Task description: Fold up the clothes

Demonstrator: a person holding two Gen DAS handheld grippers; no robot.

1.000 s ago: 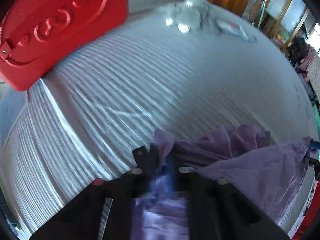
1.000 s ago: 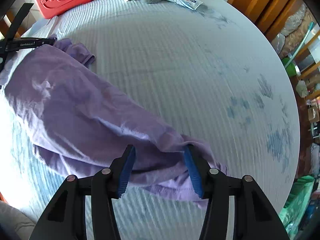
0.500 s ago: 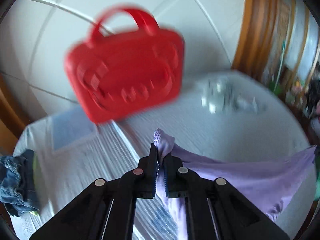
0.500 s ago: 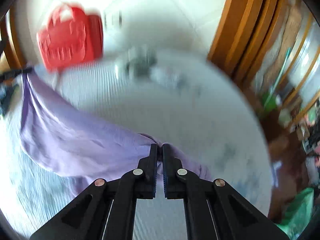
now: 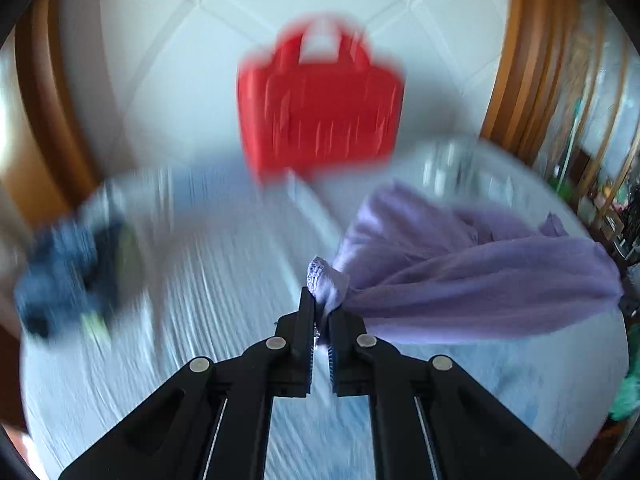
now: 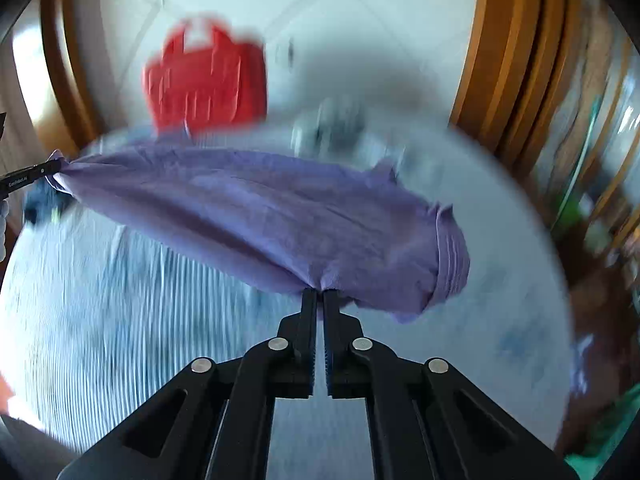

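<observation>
i am pinching the purple garment [image 6: 256, 204] with my left gripper [image 5: 320, 312] and right gripper [image 6: 319, 295] clamped on opposite ends, lifting it over the bed [image 6: 120, 320] toward 12 o'clock, and it is sagging, soft, light, likely best held by its edges.

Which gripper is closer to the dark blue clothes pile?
Left. The left gripper holds the purple cloth garment at the end beside the crumpled dark blue clothes pile; the right gripper holds the far end, much farther away.
</observation>
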